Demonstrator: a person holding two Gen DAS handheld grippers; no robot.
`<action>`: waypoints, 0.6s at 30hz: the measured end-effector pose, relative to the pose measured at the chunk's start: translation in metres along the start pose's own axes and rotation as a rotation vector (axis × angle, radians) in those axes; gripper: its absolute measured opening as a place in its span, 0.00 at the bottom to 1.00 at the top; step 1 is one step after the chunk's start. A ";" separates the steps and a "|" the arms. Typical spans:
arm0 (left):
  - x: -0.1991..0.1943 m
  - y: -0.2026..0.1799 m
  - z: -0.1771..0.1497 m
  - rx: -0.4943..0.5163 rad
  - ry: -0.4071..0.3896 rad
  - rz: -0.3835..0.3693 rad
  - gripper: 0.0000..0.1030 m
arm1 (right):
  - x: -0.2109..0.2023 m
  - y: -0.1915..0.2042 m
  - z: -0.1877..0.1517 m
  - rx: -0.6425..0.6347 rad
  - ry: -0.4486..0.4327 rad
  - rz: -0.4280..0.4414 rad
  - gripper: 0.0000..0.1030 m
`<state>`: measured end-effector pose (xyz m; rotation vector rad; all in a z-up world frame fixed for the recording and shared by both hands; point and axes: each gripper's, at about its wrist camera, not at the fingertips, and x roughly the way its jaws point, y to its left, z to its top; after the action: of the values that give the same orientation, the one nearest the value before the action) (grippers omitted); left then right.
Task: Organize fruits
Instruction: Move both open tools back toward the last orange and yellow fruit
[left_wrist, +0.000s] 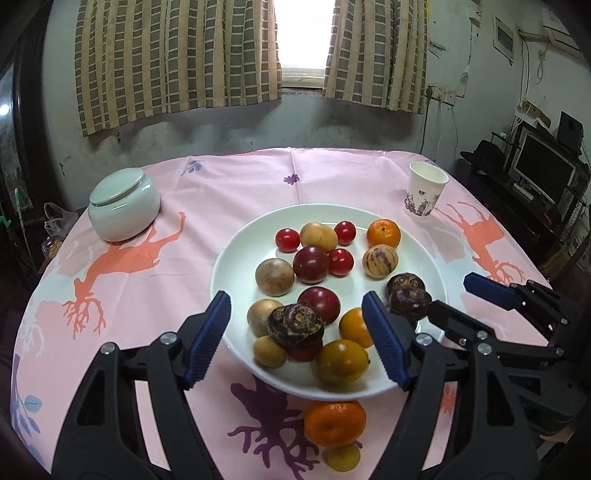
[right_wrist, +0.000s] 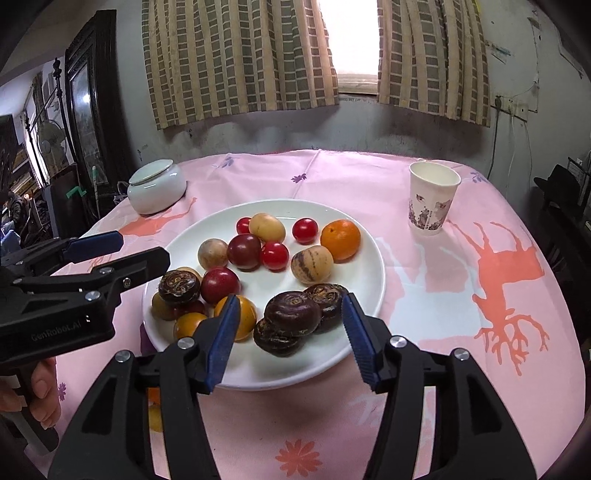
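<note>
A white plate holds several fruits: cherry tomatoes, dark plums, oranges and dark brown water chestnuts. My left gripper is open over the plate's near edge, straddling a water chestnut. My right gripper is open over the plate's near right side, around a pile of water chestnuts. A tangerine and a small yellow fruit lie on the cloth in front of the plate.
The table has a pink deer-print cloth. A lidded white jar stands at the back left, a paper cup at the back right. Curtains and a window are behind; a monitor stands far right.
</note>
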<state>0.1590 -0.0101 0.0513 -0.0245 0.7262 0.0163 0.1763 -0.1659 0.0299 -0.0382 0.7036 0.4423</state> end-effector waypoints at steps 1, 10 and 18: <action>-0.003 0.001 -0.003 0.000 0.002 0.003 0.74 | -0.004 0.000 -0.001 -0.004 0.000 -0.003 0.56; -0.023 0.004 -0.026 0.005 0.023 0.012 0.76 | -0.036 0.001 -0.018 -0.003 -0.005 -0.013 0.58; -0.040 0.015 -0.038 -0.028 0.023 0.014 0.78 | -0.056 0.012 -0.032 -0.027 -0.002 -0.001 0.58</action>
<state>0.1033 0.0032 0.0492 -0.0462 0.7493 0.0395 0.1139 -0.1823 0.0427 -0.0633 0.6958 0.4510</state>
